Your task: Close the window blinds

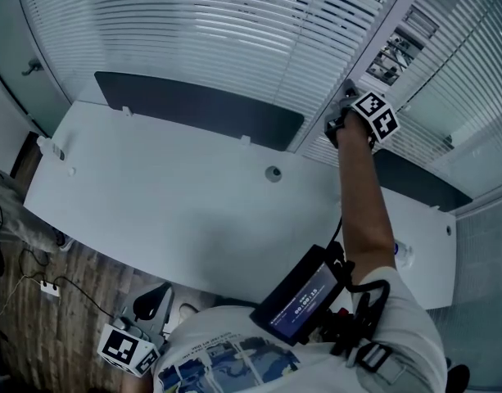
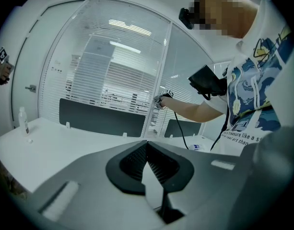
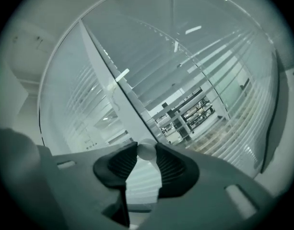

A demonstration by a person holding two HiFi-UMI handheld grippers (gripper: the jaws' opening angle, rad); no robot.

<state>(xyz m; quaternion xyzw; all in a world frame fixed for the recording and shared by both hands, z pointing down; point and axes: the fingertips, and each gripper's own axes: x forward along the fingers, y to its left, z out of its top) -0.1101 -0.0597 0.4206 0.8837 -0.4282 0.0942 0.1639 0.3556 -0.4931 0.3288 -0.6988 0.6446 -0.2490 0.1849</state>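
Note:
White slatted blinds (image 1: pixel 234 23) hang in the glass wall behind the white desk (image 1: pixel 169 203). Their slats (image 3: pixel 223 119) stand apart, and the room beyond shows between them. My right gripper (image 1: pixel 346 97) reaches up to the window post (image 1: pixel 382 39). In the right gripper view it (image 3: pixel 147 152) is shut on a small white blind knob (image 3: pixel 147 149), pinched between the ribbed pad tips. My left gripper (image 2: pixel 147 145) hangs low by the desk's near edge, shut with nothing in it. Its marker cube (image 1: pixel 124 348) shows at the bottom left of the head view.
Dark divider panels (image 1: pixel 201 109) line the desk's back edge. There is a round cable grommet (image 1: pixel 273 173) and a water bottle (image 1: pixel 402 252) by my right arm. Another bottle (image 2: pixel 23 121) stands at the desk's far left. Cables lie on the wooden floor (image 1: pixel 38 301).

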